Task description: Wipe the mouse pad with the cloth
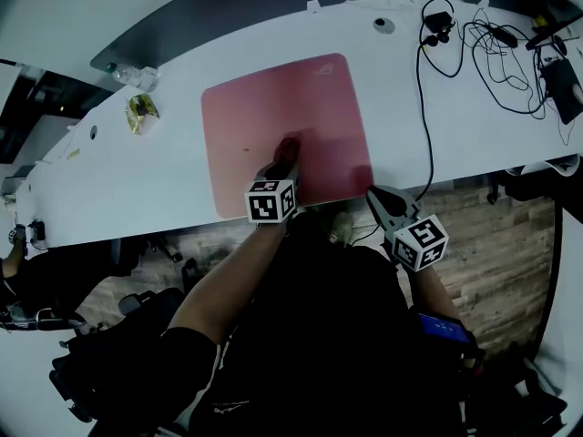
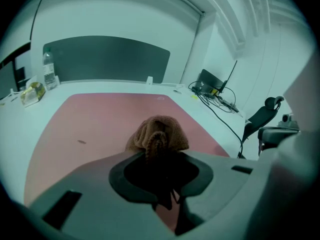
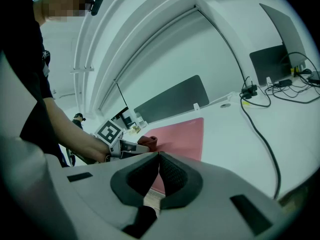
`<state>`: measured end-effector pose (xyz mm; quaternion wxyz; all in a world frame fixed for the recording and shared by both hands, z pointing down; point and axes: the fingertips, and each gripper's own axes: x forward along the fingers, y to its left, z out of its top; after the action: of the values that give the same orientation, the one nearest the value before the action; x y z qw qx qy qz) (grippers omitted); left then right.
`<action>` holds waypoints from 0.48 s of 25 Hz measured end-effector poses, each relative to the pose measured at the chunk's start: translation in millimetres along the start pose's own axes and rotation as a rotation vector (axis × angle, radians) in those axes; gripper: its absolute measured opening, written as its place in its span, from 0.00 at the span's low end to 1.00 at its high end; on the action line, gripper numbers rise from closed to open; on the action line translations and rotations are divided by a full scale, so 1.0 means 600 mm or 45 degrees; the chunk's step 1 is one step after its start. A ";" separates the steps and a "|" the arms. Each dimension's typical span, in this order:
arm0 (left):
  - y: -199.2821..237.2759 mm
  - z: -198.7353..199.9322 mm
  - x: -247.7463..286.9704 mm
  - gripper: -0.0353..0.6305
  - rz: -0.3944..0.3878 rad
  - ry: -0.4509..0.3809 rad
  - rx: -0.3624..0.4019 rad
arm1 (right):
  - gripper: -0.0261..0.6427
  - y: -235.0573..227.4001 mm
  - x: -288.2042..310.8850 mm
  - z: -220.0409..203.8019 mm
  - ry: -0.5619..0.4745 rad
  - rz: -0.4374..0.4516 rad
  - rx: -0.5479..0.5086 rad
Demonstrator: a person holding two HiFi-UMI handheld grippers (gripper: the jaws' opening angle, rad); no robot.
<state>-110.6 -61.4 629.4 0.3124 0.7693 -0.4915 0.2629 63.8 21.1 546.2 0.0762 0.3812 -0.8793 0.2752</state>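
Observation:
The pink mouse pad [image 1: 287,107] lies on the white table [image 1: 137,180], and also shows in the left gripper view [image 2: 95,119] and the right gripper view [image 3: 184,133]. My left gripper [image 1: 283,159] is shut on a bunched brown cloth [image 1: 290,145], which rests on the pad's near middle. In the left gripper view the cloth [image 2: 159,133] bulges out just past the left gripper [image 2: 158,153]. My right gripper [image 1: 376,198] hangs at the table's front edge, right of the pad, shut on nothing. In the right gripper view the right gripper [image 3: 159,156] has its jaws together, and beyond it are the left gripper [image 3: 142,146] and the cloth [image 3: 149,141].
A small dark speck [image 1: 244,149] marks the pad left of the cloth. Tangled black cables [image 1: 496,48] and devices fill the table's back right. A water bottle [image 1: 135,76] and a yellow packet [image 1: 141,113] sit at the back left, by a dark partition [image 1: 228,16].

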 end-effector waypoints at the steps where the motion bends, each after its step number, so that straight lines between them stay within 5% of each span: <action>1: -0.012 0.003 0.006 0.19 -0.020 0.002 0.005 | 0.08 -0.003 -0.003 0.000 -0.001 -0.005 0.004; 12: -0.159 0.034 0.078 0.19 -0.232 0.054 0.123 | 0.08 -0.044 -0.037 0.007 -0.029 -0.074 0.040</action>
<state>-2.9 -73.6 627.8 0.3080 0.8192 -0.3995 0.2729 98.1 17.9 546.0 0.0683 0.4110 -0.8641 0.2823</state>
